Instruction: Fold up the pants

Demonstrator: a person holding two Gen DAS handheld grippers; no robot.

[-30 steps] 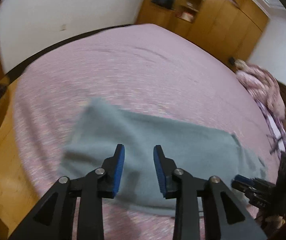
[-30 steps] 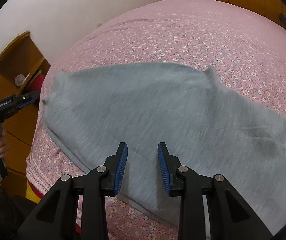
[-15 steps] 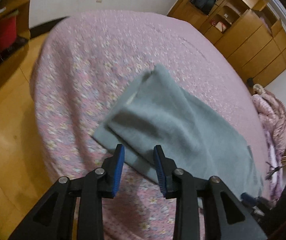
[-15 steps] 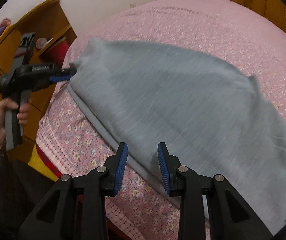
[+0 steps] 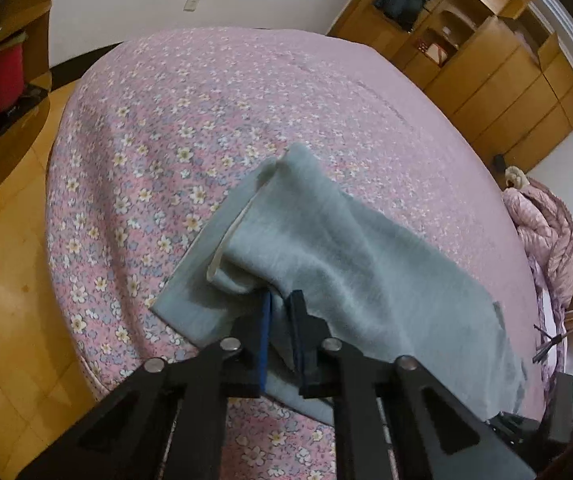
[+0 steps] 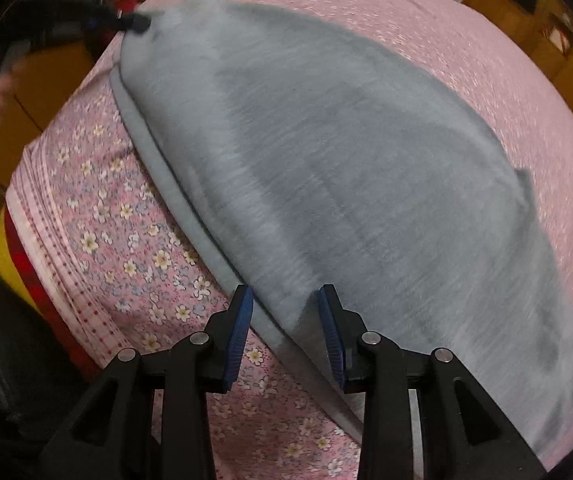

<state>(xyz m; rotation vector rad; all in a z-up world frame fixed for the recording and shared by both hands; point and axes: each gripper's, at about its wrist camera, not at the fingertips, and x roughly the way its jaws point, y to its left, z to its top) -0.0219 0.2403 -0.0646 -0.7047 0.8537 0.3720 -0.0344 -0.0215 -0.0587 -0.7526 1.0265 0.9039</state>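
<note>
Left wrist only: wardrobe [image 5: 498, 64] beyond pants [image 5: 346, 264].

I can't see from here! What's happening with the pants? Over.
Left gripper shut on gray pants. Right gripper open, straddling pants' edge. Nothing in the way.

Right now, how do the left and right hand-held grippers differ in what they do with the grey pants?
The left hand-held gripper is shut, pinching a fold at a corner of the pants; the right hand-held gripper stands open, gripping nothing. The left one's cloth bunches up between the pads; the right one only straddles the pants' near hem. Both have black arms with blue pads and point down at the bed.
</note>
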